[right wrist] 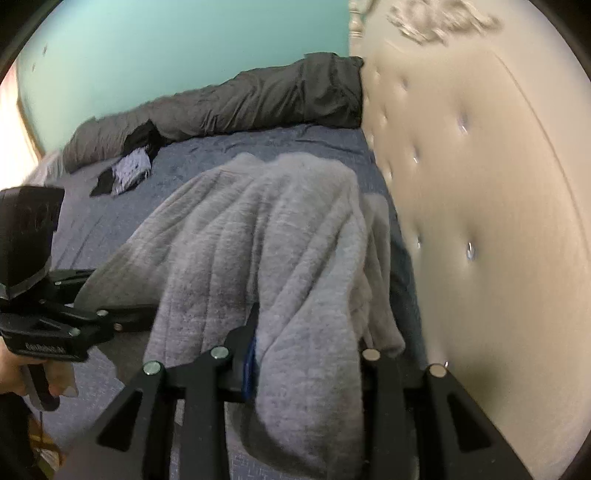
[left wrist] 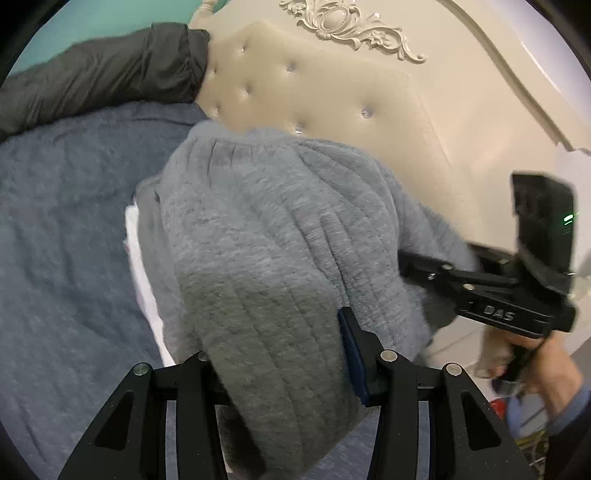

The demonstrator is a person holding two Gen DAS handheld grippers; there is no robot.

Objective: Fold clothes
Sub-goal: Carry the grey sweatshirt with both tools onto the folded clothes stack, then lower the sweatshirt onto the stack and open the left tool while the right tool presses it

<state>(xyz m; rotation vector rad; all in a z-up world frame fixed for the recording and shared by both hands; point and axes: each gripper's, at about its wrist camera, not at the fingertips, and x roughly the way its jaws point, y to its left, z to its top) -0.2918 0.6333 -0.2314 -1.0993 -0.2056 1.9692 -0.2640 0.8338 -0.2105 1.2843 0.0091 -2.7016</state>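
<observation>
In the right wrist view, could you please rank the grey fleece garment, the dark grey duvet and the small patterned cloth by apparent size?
1. grey fleece garment, though nearness to the camera enlarges it
2. dark grey duvet
3. small patterned cloth

A blue-grey bedsheet [right wrist: 288, 144] covers the bed. At the head edge stands a cream tufted headboard [right wrist: 480, 221], its padding set with small shiny buttons and topped by a carved floral ornament [left wrist: 347, 22] on the pale frame. A dark grey duvet [right wrist: 229, 103] lies bunched in a long roll along the far edge of the bed, one end touching the headboard, against a teal wall [right wrist: 177, 44]. Near the other end of that roll, a small heap of black and white patterned cloth [right wrist: 127, 171] rests on the sheet; it may be socks, though blur prevents certainty.
</observation>
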